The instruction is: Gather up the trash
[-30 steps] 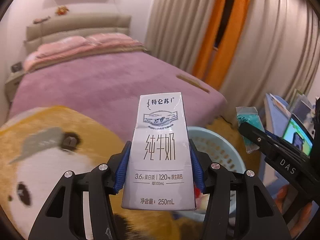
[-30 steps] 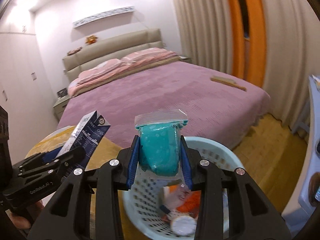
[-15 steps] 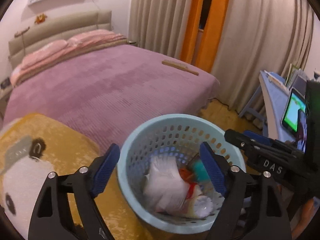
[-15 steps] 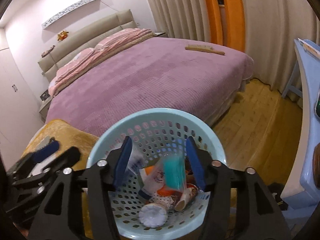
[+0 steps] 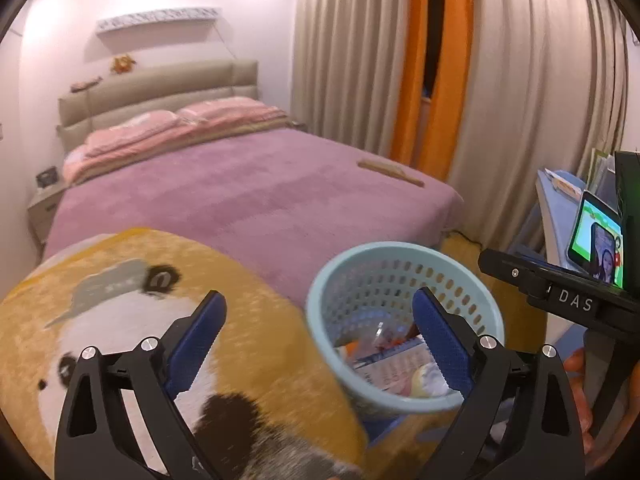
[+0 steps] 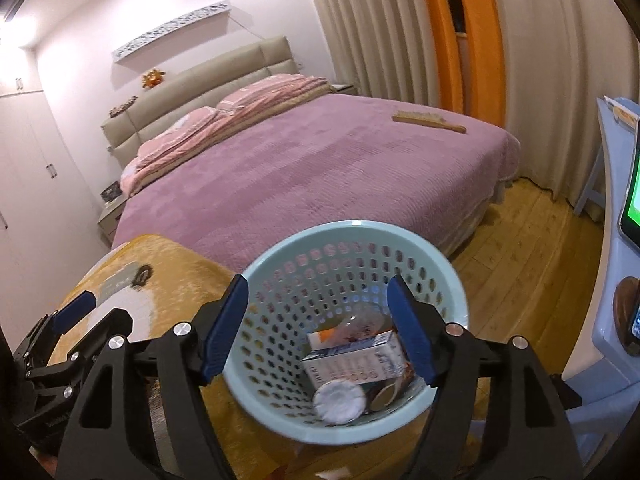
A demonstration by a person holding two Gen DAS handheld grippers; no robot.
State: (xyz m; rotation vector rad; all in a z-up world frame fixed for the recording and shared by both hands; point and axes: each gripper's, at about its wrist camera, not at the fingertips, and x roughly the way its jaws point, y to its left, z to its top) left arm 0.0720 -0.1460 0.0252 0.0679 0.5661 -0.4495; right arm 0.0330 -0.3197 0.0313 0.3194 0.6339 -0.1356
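Observation:
A light blue perforated basket (image 5: 400,254) (image 6: 280,256) stands at the foot of the bed. Inside it lie a white milk carton (image 6: 352,364) (image 5: 392,364), a round white lid (image 6: 338,402) and other scraps. My left gripper (image 5: 320,340) hangs above the yellow cushion beside the basket's left rim, its jaws still opening with nothing between them. My right gripper (image 6: 320,328) hovers over the basket's mouth, its jaws also opening and holding nothing. The left gripper (image 6: 76,312) appears at the lower left of the right wrist view.
A big yellow panda-face cushion (image 5: 140,320) (image 6: 160,268) lies left of the basket. Behind is a purple-covered bed (image 5: 248,196) with a wooden brush (image 6: 430,122). A blue desk (image 6: 612,240) with a lit tablet (image 5: 596,240) stands on the right. Curtains (image 5: 520,100) hang beyond.
Both grippers opened and let go: the milk carton left the left one and the teal pouch left the right one, and both dropped into the basket. The left gripper then shifted left over the cushion.

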